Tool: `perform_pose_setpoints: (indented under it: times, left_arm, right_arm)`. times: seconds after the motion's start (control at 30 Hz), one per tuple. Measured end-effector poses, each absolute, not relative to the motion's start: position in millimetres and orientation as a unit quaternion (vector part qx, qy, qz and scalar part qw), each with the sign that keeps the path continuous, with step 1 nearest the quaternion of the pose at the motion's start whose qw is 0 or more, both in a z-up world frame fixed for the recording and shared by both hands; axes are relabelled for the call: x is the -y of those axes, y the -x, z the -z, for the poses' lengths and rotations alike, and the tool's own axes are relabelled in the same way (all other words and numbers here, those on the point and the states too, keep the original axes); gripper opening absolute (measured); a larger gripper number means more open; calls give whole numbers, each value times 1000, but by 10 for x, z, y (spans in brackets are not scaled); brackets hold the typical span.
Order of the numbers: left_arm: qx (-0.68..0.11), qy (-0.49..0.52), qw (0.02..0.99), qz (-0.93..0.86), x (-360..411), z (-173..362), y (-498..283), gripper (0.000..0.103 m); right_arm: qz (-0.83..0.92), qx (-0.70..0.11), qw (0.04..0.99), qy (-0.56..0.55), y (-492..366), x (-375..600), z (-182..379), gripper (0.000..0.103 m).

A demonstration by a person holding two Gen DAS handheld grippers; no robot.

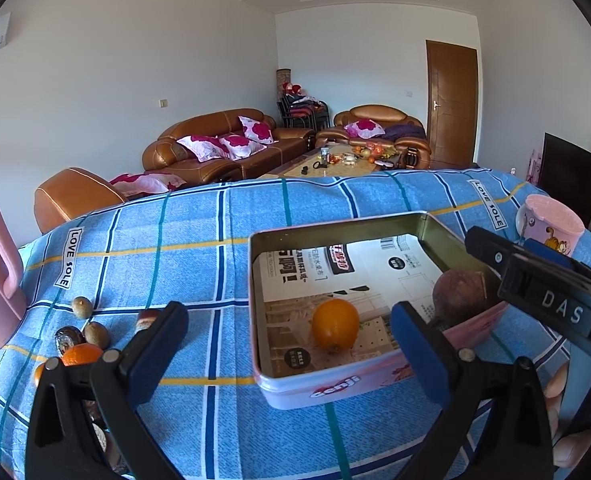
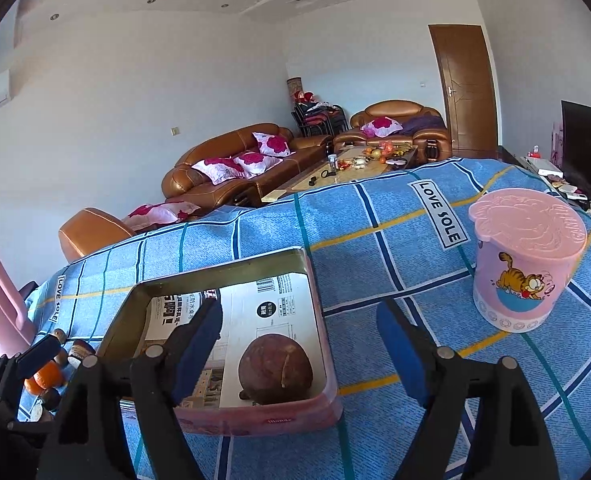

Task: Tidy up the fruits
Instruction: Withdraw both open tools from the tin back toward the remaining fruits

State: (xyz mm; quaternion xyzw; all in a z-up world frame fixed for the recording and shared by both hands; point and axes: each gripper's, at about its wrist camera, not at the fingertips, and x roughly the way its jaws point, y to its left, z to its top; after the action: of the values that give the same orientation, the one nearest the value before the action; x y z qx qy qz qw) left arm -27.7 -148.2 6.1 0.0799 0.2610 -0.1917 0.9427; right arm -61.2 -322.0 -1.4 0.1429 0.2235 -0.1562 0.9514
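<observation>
1. You have two fruits in the tin [image 1: 375,390] so far: an orange [image 1: 335,329] lying on the printed paper near the middle, and a brown round fruit [image 2: 275,366] in the near right corner, close against the tin's walls.
2. Your left tongs [image 1: 291,354] are spread wide with nothing between them; they hang over the tin's near left corner, and the orange shows between the two pads but untouched.
3. Your right tongs [image 2: 301,350] are also released and empty. The left pad hangs over the tin just beside the brown fruit, the right pad outside the tin over the cloth [image 2: 375,216].
4. What is left: a small pile of fruit [image 1: 81,336] still lies on the surface to the left of the tin, well apart from it. It holds a second orange [image 1: 80,354], two small greenish-brown fruits, and a few dark brown ones. More may be hidden behind the left tongs; you cannot tell how many.
5. The pink cup [image 2: 525,260] with its lid on stands to the right, away from the tin, and looks uninvolved.
6. Judging by the count, you are under halfway: two in, at least five or six to go. The pile sits on the left, so the left tongs look best placed for the next pick.
</observation>
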Motion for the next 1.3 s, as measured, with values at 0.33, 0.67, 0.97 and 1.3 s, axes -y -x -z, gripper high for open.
perform_pose_setpoints:
  times: [0.33, 0.67, 0.97, 1.3]
  left_arm:
    - [-269, -69, 944, 180, 1225, -48, 263, 103]
    - [-267, -69, 946, 171, 956, -42, 287, 103]
    - [-269, -63, 948, 160, 733, -33, 251, 103]
    - [-261, -68, 953, 139, 411, -40, 189, 103]
  right_arm:
    - [170, -222, 955, -100, 706, 2951, -30, 85]
    - [191, -227, 952, -77, 761, 2705, -43, 85]
    - [189, -236, 952, -52, 723, 2399, -43, 85]
    - [159, -247, 955, -42, 634, 2003, -8, 85]
